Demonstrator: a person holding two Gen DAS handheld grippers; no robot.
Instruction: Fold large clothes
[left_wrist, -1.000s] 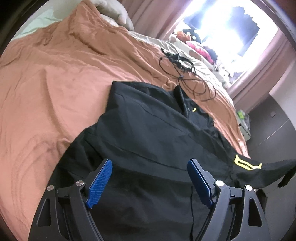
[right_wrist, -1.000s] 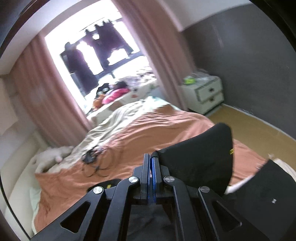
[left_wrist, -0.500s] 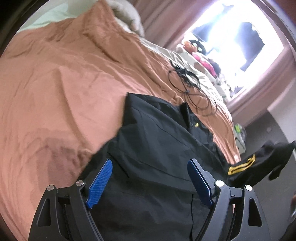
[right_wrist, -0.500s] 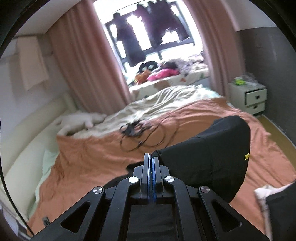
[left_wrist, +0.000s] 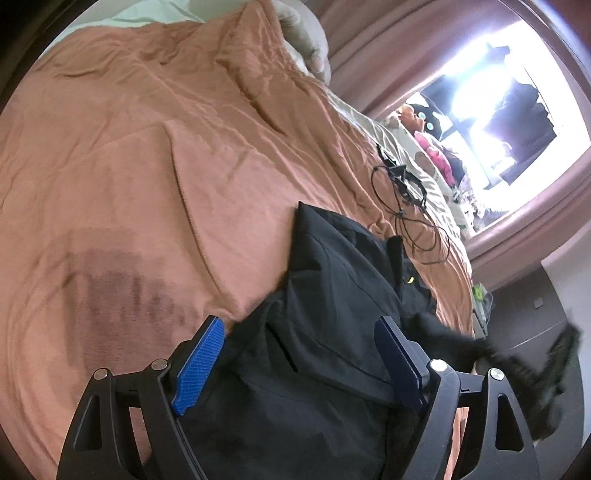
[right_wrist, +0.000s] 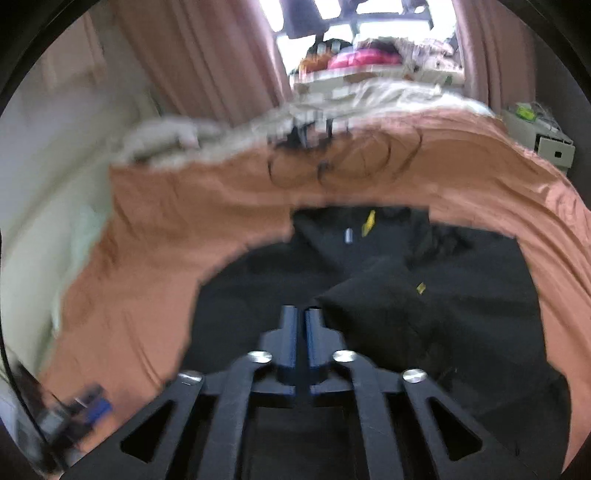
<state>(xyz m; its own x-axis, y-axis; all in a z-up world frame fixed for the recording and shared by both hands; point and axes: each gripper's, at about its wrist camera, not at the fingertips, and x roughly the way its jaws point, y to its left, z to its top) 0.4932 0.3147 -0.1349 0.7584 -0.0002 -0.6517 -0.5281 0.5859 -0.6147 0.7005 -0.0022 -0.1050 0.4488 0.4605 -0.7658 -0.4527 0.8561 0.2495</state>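
A large black jacket with small yellow marks lies spread on the orange bedspread. My left gripper is open and empty, hovering over the jacket's lower part. My right gripper is shut on a black sleeve of the jacket and holds it over the jacket's body. That view is blurred by motion. In the left wrist view the lifted sleeve shows as a dark blur at the right.
A tangle of black cables lies on the bed beyond the jacket's collar. A white pillow sits at the head of the bed. A white nightstand stands at the right by the dark wall. Pink curtains frame a bright window.
My right gripper has swung the sleeve down and in over the jacket, now looking down at the bed. My left gripper has shifted left slightly, staying open.
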